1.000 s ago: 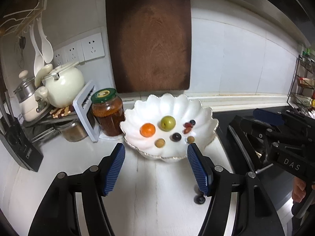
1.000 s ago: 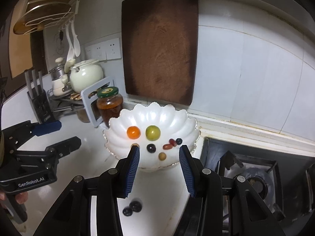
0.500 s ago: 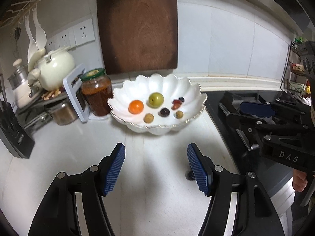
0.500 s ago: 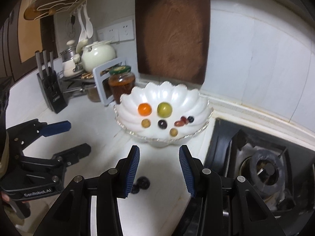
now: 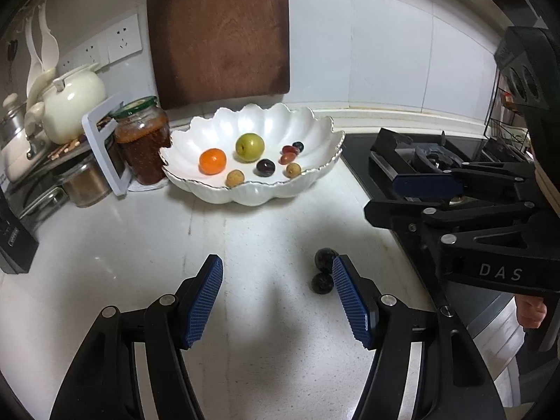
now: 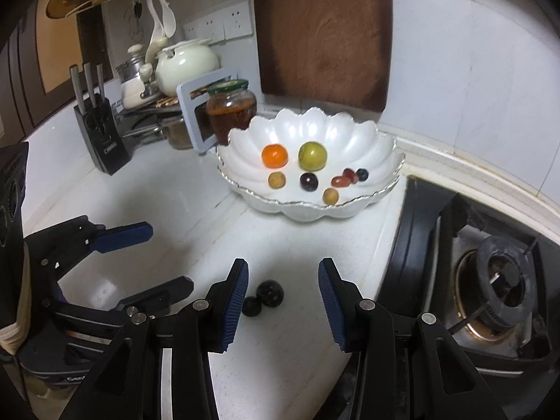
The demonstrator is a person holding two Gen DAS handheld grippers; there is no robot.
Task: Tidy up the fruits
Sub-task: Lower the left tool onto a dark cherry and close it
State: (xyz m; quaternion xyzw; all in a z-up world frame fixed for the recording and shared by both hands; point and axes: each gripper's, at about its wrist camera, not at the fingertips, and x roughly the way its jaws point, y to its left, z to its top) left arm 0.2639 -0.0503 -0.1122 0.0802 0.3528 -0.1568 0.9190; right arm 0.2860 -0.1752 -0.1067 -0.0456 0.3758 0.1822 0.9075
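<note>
Meanwhile, on a white kitchen counter point(image 5: 147, 245), we hold two grippers low over two dark round fruits point(image 6: 268, 292) that lie touching each other, well short of the bowl point(image 5: 245, 192). Our left gripper point(image 5: 278, 302) stands fairly wide and empty, the fruits just beside the tip of its right-hand pad. Our right gripper point(image 6: 283, 301) stands narrower, also empty, the pair lying just inside its left-hand pad.

We judge the step in hand to be the approach to pick up one of the loose fruits; the bowl already carries the rest. The next move, as we read it, calls for centring one fruit between the pads and closing gently, since the two touch and a nudge could send either rolling toward the stove point(image 6: 497, 280).

The bowl is glossy white, scalloped like a shell, with a thin metallic rim. Inside sit an orange point(image 5: 212, 161), a green fruit point(image 5: 249, 147), a dark plum-like one point(image 5: 265, 167), two tan rough-skinned balls and a few small red and dark pieces. The loose fruits look smooth and slightly shiny. Blue ribbed pads point(image 5: 204, 306) face the black fingers. A brown wooden board point(image 5: 217, 31) leans on the tiled wall, a glass jar point(image 5: 141, 140) beside the bowl.
</note>
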